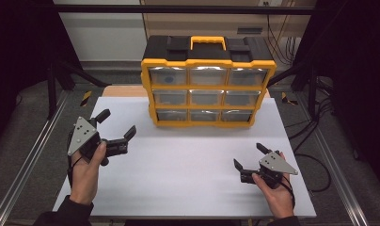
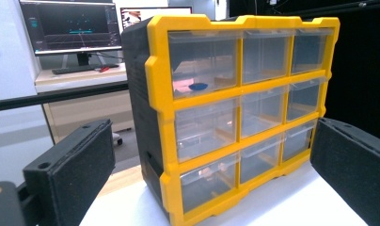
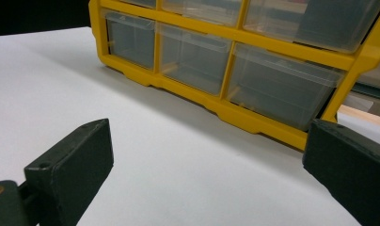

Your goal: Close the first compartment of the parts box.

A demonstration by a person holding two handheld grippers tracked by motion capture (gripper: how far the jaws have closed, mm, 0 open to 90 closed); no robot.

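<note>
Work not begun: the drawer cabinet (image 1: 208, 82) stands untouched on the bench (image 1: 188, 165), all drawers shut. Left hand-held gripper (image 1: 116, 123) and right hand-held gripper (image 1: 248, 155) both gape, empty, well apart from it.

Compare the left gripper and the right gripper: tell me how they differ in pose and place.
1. In the high view the left gripper sits farther up the white table, nearer the yellow drawer cabinet; the right gripper sits lower, nearer the person.
2. The left gripper's jaws look spread wider than the right gripper's.
Shared: both are open, hold nothing and aim toward the cabinet.
</note>
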